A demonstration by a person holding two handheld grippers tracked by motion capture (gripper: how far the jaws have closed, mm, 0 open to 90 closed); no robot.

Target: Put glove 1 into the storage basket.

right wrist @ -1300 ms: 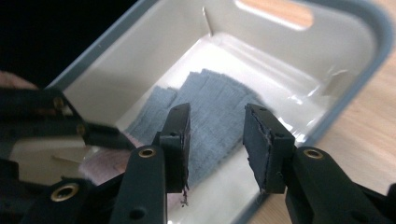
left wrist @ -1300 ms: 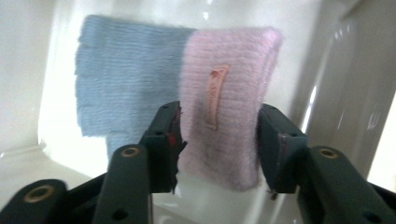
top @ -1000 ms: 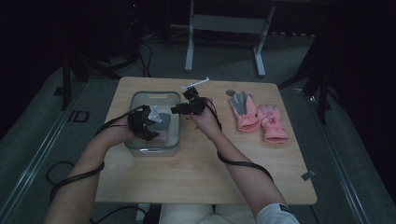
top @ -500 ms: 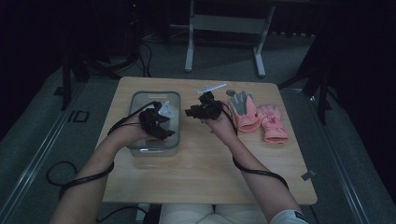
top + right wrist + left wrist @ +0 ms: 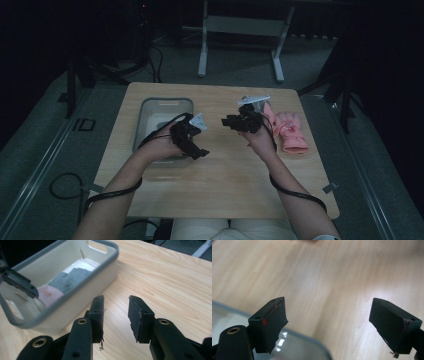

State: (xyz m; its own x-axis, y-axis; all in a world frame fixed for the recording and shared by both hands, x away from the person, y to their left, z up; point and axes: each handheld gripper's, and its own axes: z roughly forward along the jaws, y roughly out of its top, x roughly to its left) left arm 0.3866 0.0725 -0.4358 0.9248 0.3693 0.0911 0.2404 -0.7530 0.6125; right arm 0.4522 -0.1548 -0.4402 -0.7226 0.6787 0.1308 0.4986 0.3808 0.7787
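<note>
Both grippers hung over the table (image 5: 215, 190), between the bin (image 5: 145, 120) and the pink glove (image 5: 292, 135). Held just off the bin's right wall, the left gripper (image 5: 192, 142) had its jaws spread wide with nothing between them; they had just been opening. In the left gripper view those jaws stood far apart over bare wood, with the bin's (image 5: 312, 350) rounded grey rim under the left one

Farther right of the bin, and just left of the glove, the right gripper (image 5: 232, 122) pointed back toward the bin. Its jaws stood partly apart, a narrow gap between them, and had just been closing a little; nothing lay in that gap. In the right gripper view, the right gripper (image 5: 116, 312) looked across the wood at the bin (image 5: 110, 267)

Inside the bin lay a folded grey cloth (image 5: 70, 277), with a pink piece (image 5: 48, 295) beside it toward the near wall and a white piece (image 5: 83, 265) beyond it toward the far wall. Whether these touched the bin's floor flatly I could not tell

The pink glove lay flat, well right of the bin, near the table's right edge, with a grey glove (image 5: 260, 107) partly behind the right hand (image 5: 260, 140)
</note>
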